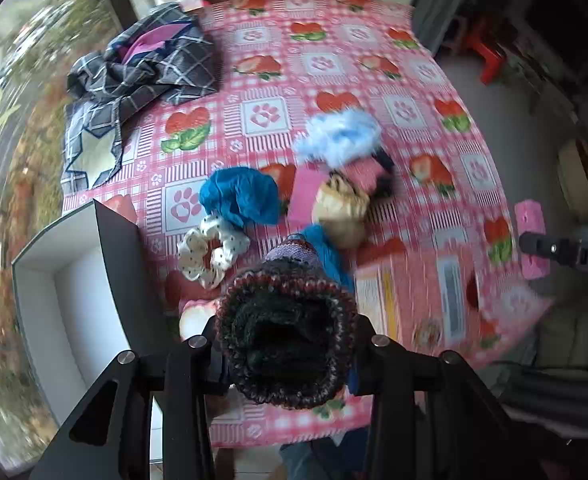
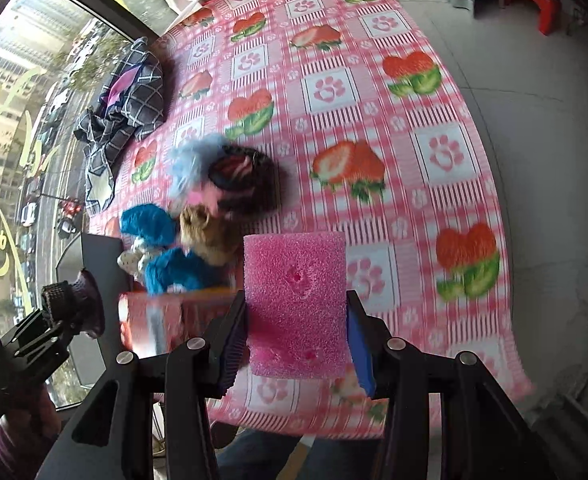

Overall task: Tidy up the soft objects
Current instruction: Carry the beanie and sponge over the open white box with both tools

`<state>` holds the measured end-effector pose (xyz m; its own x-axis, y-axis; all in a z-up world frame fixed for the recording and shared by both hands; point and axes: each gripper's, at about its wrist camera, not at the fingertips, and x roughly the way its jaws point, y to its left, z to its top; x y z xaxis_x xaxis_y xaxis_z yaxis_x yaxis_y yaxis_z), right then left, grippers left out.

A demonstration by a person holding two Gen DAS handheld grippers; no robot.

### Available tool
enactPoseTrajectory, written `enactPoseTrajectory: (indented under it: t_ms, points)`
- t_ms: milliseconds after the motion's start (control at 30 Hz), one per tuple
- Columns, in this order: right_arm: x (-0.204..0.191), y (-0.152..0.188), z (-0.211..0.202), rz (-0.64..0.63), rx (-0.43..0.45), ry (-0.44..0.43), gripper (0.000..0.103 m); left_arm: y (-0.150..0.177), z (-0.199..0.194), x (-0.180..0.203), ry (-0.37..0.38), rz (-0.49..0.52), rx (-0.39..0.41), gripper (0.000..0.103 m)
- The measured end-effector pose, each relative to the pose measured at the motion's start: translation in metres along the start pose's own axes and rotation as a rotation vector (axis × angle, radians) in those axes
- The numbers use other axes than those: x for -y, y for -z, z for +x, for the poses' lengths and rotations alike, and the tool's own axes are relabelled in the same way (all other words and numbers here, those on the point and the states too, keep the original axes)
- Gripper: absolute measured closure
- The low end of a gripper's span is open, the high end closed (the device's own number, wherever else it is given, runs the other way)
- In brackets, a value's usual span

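Left gripper [image 1: 286, 344] jaws pinch one knit sock [image 1: 290, 332]; right gripper [image 2: 296, 344] jaws pinch one pink sponge [image 2: 296, 304].

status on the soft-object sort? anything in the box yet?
Done: nothing visible; the box shows only bare white interior. In hand: left gripper clamps a knitted sock, right gripper clamps a pink sponge. Left: blue scrunchie, polka-dot scrunchie, fluffy blue piece, beige scrunchie.

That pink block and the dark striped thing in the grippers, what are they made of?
The pink block looks like open-cell foam sponge: a matte, porous, pitted surface with small gouges. The dark striped thing looks like knitted yarn, probably wool or acrylic: visible ribbed stitches and a fuzzy rolled cuff. Which fibre it is cannot be told from here.
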<state>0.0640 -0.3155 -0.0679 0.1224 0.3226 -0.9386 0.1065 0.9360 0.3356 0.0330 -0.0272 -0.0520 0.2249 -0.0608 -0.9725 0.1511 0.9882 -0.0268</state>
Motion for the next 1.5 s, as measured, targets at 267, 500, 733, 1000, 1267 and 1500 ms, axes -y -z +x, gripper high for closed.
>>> enactPoseTrajectory:
  t_ms: [267, 500, 733, 1000, 1267, 1500]
  points:
    - [-0.031, 0.053, -0.016, 0.008, 0.004, 0.022, 0.056, 0.032, -0.011, -0.015, 0.011, 0.067, 0.003, 0.060]
    - [-0.078, 0.069, -0.016, -0.076, -0.002, 0.024, 0.056, 0.045, -0.026, -0.050, -0.004, 0.000, 0.046, 0.060]
    - [-0.131, 0.071, -0.009, -0.201, -0.010, 0.029, 0.056, 0.064, -0.033, -0.095, -0.020, -0.124, 0.061, 0.060]
    - [-0.182, 0.070, 0.005, -0.339, -0.044, 0.023, 0.056, 0.090, -0.037, -0.140, -0.045, -0.274, 0.064, 0.060]
    - [-0.239, 0.075, 0.025, -0.495, -0.089, 0.009, 0.056, 0.121, -0.032, -0.179, -0.096, -0.408, 0.041, 0.060]
    - [-0.292, 0.086, 0.047, -0.635, -0.131, -0.012, 0.056, 0.147, -0.024, -0.200, -0.117, -0.490, 0.002, 0.060]
